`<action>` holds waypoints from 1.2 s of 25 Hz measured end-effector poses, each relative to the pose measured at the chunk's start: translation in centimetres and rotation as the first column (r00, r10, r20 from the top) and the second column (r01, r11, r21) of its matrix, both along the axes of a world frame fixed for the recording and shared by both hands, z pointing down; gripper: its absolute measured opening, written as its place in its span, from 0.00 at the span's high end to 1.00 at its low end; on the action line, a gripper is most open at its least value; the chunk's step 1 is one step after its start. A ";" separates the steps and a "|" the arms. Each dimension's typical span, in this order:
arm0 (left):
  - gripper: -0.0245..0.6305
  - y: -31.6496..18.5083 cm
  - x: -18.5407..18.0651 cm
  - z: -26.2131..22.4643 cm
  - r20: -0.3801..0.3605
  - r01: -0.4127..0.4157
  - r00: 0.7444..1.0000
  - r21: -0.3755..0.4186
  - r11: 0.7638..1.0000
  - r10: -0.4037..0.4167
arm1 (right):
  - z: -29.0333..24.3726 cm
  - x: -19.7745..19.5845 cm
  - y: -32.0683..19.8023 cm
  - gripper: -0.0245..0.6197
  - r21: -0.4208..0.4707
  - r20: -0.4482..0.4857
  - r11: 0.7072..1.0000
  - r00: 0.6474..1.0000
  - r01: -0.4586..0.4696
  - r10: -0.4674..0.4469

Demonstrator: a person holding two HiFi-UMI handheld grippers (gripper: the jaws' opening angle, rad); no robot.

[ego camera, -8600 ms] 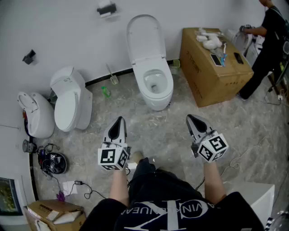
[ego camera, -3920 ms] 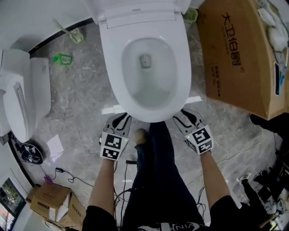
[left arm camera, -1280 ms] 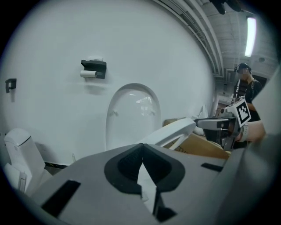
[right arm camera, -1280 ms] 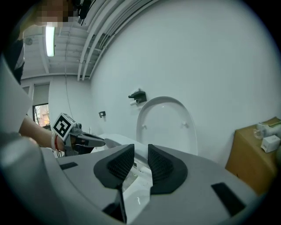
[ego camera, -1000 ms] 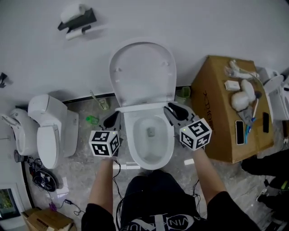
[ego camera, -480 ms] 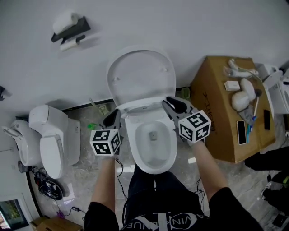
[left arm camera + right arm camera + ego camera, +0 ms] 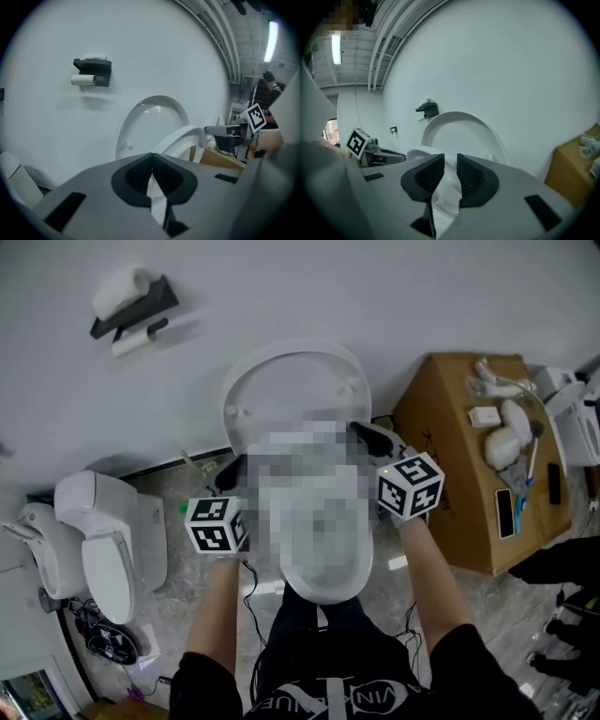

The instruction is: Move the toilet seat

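Head view first: the left gripper [image 7: 230, 474] sits at the left flank of the white ceramic toilet [image 7: 323, 589]. The right gripper [image 7: 367, 435] is at the right flank, just under the upright white oval lid [image 7: 295, 390]. The seat itself cannot be made out here. A brown cardboard box [image 7: 450, 484] stands just right of the toilet.

Over to the left gripper view: the white ring-shaped toilet seat [image 7: 185, 137] is half raised, tilted in front of the lid [image 7: 150, 117]. Its rim runs down to the left gripper [image 7: 151, 158], whose jaws meet at the tips. Whether they pinch the rim cannot be told. The right gripper [image 7: 211, 130] touches the seat's far side, and a black wall holder with a paper roll [image 7: 93, 75] hangs up left.

Right gripper view: the right gripper [image 7: 450, 165] has its jaws a narrow slot apart, clamped on the seat's [image 7: 423, 152] white rim. The left gripper [image 7: 401, 155] meets the opposite side.
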State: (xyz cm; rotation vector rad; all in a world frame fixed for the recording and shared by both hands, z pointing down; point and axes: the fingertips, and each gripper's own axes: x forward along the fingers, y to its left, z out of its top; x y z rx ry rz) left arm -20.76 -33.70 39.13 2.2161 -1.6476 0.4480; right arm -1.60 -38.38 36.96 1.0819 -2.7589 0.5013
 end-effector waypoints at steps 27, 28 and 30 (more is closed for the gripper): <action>0.96 -6.1 -1.4 0.2 -0.025 -0.045 0.999 0.010 0.999 0.046 | 0.2 -1.5 -6.7 0.82 0.032 -0.005 0.996 0.996 -0.087 0.087; 0.96 -6.1 -1.4 0.2 -0.030 -0.045 0.999 0.011 0.999 0.045 | 0.1 -1.5 -6.7 0.82 0.038 -0.008 0.995 0.996 -0.091 0.091; 0.96 -6.0 -1.4 0.1 -0.050 -0.043 0.998 0.014 0.999 0.044 | 0.1 -1.5 -6.6 0.82 0.044 -0.013 0.995 0.996 -0.093 0.094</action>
